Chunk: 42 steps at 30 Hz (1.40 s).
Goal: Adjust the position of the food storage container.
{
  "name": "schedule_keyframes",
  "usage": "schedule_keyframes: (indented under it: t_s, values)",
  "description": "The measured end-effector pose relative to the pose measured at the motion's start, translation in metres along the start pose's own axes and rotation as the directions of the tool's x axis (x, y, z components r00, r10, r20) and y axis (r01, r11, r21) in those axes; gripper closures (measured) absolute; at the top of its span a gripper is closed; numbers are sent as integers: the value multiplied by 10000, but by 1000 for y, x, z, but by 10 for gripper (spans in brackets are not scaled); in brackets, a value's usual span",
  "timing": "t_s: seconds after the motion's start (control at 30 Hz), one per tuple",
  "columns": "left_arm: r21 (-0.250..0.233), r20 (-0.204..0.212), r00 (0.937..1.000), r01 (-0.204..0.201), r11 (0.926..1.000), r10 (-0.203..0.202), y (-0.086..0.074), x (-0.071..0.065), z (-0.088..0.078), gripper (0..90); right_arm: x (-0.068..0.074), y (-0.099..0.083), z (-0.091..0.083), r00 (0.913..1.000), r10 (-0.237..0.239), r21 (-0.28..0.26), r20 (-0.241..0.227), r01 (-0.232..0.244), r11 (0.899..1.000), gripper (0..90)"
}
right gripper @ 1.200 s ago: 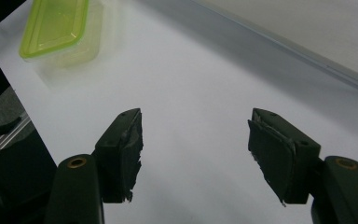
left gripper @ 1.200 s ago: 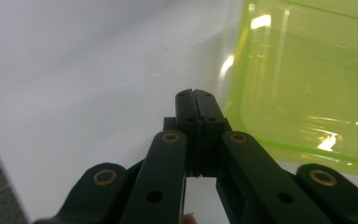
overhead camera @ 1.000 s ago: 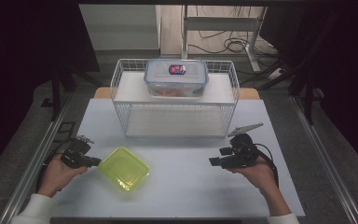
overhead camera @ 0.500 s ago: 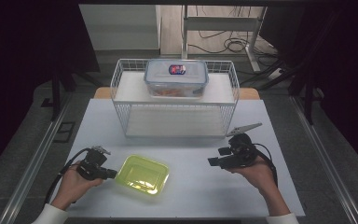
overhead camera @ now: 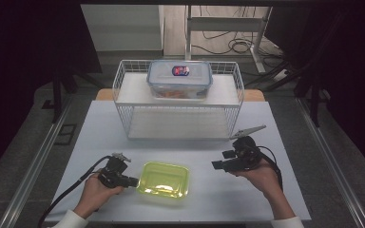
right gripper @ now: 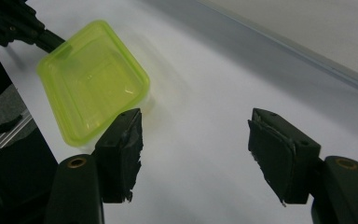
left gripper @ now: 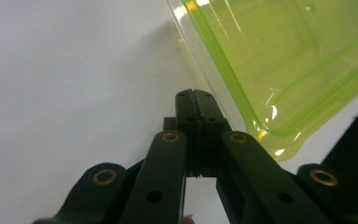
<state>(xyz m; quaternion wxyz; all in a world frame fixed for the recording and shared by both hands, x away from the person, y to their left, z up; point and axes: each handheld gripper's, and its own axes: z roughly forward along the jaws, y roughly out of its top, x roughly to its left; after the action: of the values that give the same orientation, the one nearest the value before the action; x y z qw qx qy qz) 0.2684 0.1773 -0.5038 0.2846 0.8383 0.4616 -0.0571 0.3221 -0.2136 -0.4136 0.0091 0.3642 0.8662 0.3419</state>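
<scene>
Two grippers work over a smooth, matte white counter (overhead camera: 204, 194), and the landmark between them is a translucent lime-green plastic tray (overhead camera: 163, 179), a shallow rounded-corner rectangle with a glossy raised rim. It lies flat on the counter near the front edge, well in front of the white wire basket (overhead camera: 123, 107). The left gripper (overhead camera: 132, 181), black and hard-edged with brass-coloured rivets, sits just left of the tray, held in the person's left hand (overhead camera: 94, 189); in the left gripper view its fingers (left gripper: 186, 109) are pressed together, their tips right against the tray's rim, though whether any rim is caught between them cannot be told. The right gripper (overhead camera: 220, 160) is held to the right of the tray, apart from it, in the right hand (overhead camera: 261, 175); in the right gripper view its fingers (right gripper: 121, 149) stand spread wide over bare counter, their pads dull and scuffed. Behind the tray, on the basket's flat white upper shelf, stands a clear lidded plastic box (overhead camera: 179, 78) with blue-tinted edges and a small label on top.
</scene>
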Motion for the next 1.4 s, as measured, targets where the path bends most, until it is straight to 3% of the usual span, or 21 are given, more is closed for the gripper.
schedule_keyframes:
  t_s: [0.37,0.47,0.53,0.67,0.7,0.77,0.8,0.83,0.9,0.93,0.97,1.0,1.2,1.33,1.4]
  values:
    - [-22,139,9991,-390,9992,390,18,-31,25,899,-2,-1,3,10000,47,83,59,-47,10000,347]
    - [-43,113,9990,-421,9991,421,18,-31,25,897,-2,-2,2,10000,58,73,75,-59,10000,341]
    - [-186,-175,9988,-454,9988,451,17,-28,20,894,-3,-2,1,9999,124,13,113,-125,9999,336]
    - [-569,-239,9991,-356,9977,343,16,-23,9,872,-4,-3,0,9996,258,-79,140,-257,9996,320]
    - [-925,-417,9986,-361,9951,323,14,-21,1,865,-5,-4,0,9992,366,-105,169,-364,9993,304]
    - [-1367,-318,9994,-184,9904,141,11,-19,-9,847,-6,-4,1,9987,493,-165,159,-491,9987,285]
    - [-1367,-318,9994,-184,9904,141,11,-19,-9,836,-6,-4,1,9987,493,-165,159,-491,9987,285]
    - [-1810,-287,9996,-40,9835,-13,8,-17,-18,821,-7,-4,1,9979,626,-221,163,-622,9978,262]
    - [-2233,-73,9999,108,9747,-127,3,-13,-26,774,-7,-5,2,9973,720,-273,143,-716,9971,246]
    - [-2233,-73,9999,108,9747,-127,3,-13,-26,733,-7,-5,2,9973,720,-273,143,-716,9971,246]
    - [-2630,74,9995,318,9643,-310,-1,-10,-33,686,-8,-5,2,9967,809,-330,27,-808,9962,229]
    - [-2739,87,9994,349,9611,-338,-3,-9,-35,641,-8,-6,3,9964,853,-354,5,-852,9957,221]
    - [-3096,-220,9973,601,9490,-703,-5,-8,-46,320,-8,-8,6,9943,1052,-536,147,-1043,9931,161]
    - [-3181,-147,9958,815,9446,-909,-6,-9,-49,234,-6,-12,9,9940,1097,-495,-48,-1098,9927,159]
    - [-3230,133,9950,982,9413,-993,-6,-10,-51,220,-5,-14,9,9935,1130,-517,-143,-1136,9922,160]
